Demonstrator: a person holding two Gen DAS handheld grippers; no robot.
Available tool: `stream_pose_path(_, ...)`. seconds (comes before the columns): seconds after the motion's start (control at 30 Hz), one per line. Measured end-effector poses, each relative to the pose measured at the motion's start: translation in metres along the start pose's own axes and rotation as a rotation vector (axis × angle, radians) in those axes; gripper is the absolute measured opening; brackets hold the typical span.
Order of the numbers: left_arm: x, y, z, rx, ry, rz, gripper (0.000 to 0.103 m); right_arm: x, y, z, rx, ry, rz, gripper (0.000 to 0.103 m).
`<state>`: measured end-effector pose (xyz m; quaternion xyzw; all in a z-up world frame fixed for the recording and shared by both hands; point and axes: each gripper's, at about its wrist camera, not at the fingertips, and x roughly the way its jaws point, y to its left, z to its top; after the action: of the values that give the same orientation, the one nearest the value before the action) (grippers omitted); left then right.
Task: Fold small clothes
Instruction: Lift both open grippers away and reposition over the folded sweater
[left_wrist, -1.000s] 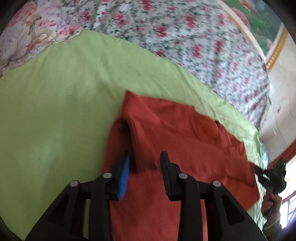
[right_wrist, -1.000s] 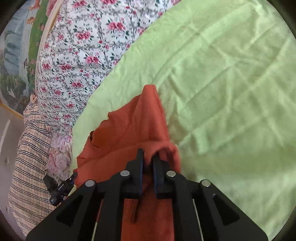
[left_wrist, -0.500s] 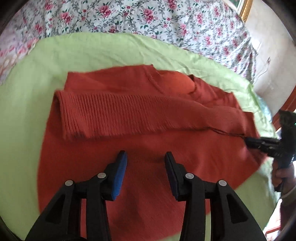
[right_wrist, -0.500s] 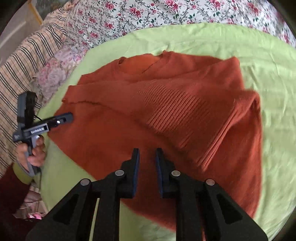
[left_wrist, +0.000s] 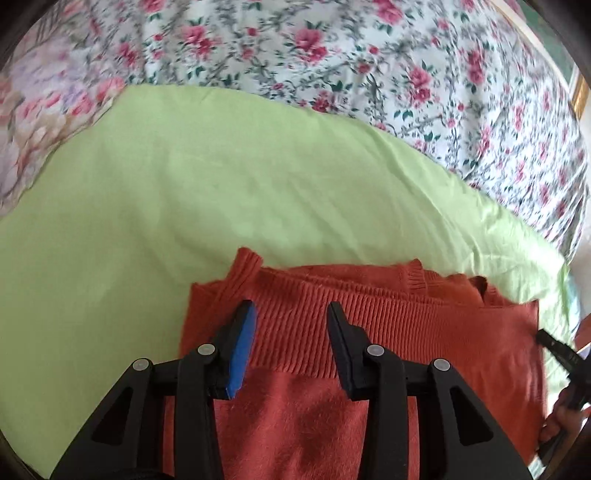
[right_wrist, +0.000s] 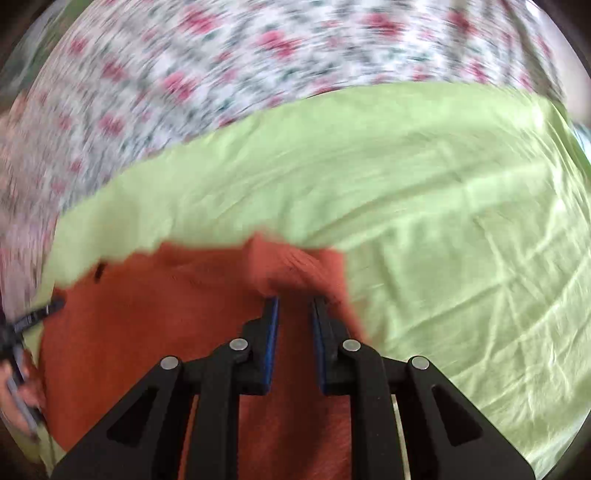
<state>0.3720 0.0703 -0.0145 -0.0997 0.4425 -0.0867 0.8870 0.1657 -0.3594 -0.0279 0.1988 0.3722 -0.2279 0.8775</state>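
Observation:
An orange-red knit sweater (left_wrist: 424, 332) lies on a light green sheet (left_wrist: 221, 192), folded over with its ribbed hem band across the top. My left gripper (left_wrist: 290, 317) is open and empty, its fingers low over the ribbed band near the sweater's left edge. In the right wrist view, which is blurred, the sweater (right_wrist: 147, 332) fills the lower left. My right gripper (right_wrist: 295, 306) is open by a narrow gap over the sweater's right edge, with a raised fold of knit just ahead of the tips. I cannot tell whether it touches the cloth.
A floral bedspread (left_wrist: 369, 66) lies beyond the green sheet (right_wrist: 443, 221). The other gripper and the hand that holds it show at the right edge of the left view (left_wrist: 561, 354) and at the left edge of the right view (right_wrist: 26, 325).
The right gripper let go of the sweater and opened slightly. Both grippers moved forward and lower over the folded sweater, toward its far folded edge.

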Motion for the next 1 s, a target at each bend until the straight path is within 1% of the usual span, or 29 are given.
stream_pose_path(0.07, -0.012, 0.006, -0.012, -0.001, -0.014, -0.008, 0.041, -0.008, -0.008, -0.001, 0.036, -0.015, 0.014, 0.019)
stream_pose_path(0.13, -0.023, 0.008, -0.03, -0.002, -0.013, -0.02, 0.042, -0.02, -0.007, -0.012, 0.024, -0.031, 0.015, 0.019)
stream_pose_path(0.23, -0.048, 0.015, -0.068, -0.036, -0.011, -0.061, 0.042, -0.037, -0.009, -0.034, 0.018, -0.038, 0.039, 0.023)
stream_pose_path(0.3, -0.063, 0.009, -0.088, -0.056, -0.024, -0.084, 0.042, -0.049, -0.013, -0.055, 0.031, -0.03, 0.058, 0.024)
stream_pose_path(0.43, -0.104, 0.011, -0.135, -0.109, -0.067, -0.129, 0.044, -0.07, -0.021, -0.088, 0.07, -0.03, 0.081, 0.024)
stream_pose_path(0.5, -0.12, 0.01, -0.157, -0.127, -0.073, -0.16, 0.044, -0.086, -0.028, -0.104, 0.102, -0.042, 0.085, 0.026)
stream_pose_path(0.57, -0.134, 0.01, -0.178, -0.14, -0.072, -0.175, 0.046, -0.1, -0.034, -0.118, 0.134, -0.062, 0.093, 0.028)
stream_pose_path(0.6, -0.137, 0.01, -0.186, -0.147, -0.065, -0.184, 0.048, -0.107, -0.035, -0.123, 0.143, -0.073, 0.095, 0.031)
stream_pose_path(0.63, -0.14, 0.01, -0.192, -0.157, -0.058, -0.188, 0.048, -0.113, -0.036, -0.13, 0.152, -0.079, 0.103, 0.032)
stream_pose_path(0.77, -0.148, 0.014, -0.217, -0.186, -0.039, -0.204, 0.049, -0.129, -0.031, -0.149, 0.145, -0.086, 0.117, 0.032)
stream_pose_path(0.9, -0.148, 0.015, -0.233, -0.199, -0.017, -0.199, 0.052, -0.137, -0.021, -0.164, 0.113, -0.083, 0.135, 0.033)
stream_pose_path(1.0, -0.144, 0.016, -0.242, -0.209, 0.001, -0.197, 0.052, -0.137, -0.017, -0.175, 0.097, -0.081, 0.145, 0.034)
